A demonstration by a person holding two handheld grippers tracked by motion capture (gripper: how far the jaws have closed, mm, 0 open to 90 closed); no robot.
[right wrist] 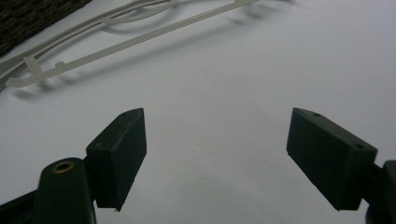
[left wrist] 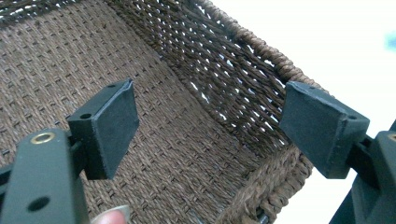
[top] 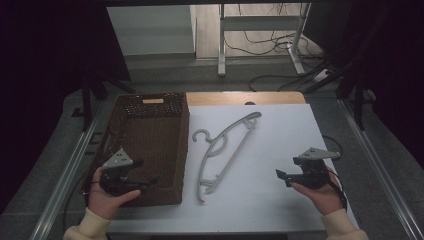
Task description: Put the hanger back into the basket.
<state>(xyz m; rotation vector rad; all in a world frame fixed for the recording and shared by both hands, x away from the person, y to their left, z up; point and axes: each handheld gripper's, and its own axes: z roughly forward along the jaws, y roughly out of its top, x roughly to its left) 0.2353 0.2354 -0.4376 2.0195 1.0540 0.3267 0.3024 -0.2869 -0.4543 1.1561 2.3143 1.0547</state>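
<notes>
Hanger (top: 223, 150) lies flat on the white table (top: 280, 150) just beside the wicker basket (top: 150, 145), untouched, left gripper (top: 150, 181) over the basket's near corner, right gripper (top: 278, 174) well apart, both with fingers spread, presumably staged for pickup.

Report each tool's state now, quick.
Left tool: open, empty, over the wicker basket.
Right tool: open, empty, above the white table near the hanger.

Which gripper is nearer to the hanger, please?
Left, though narrowly. The left gripper hovers over the basket's near corner, just beyond the wall from the hanger. The right gripper sits across a stretch of white table, jaws pointing toward it.
</notes>
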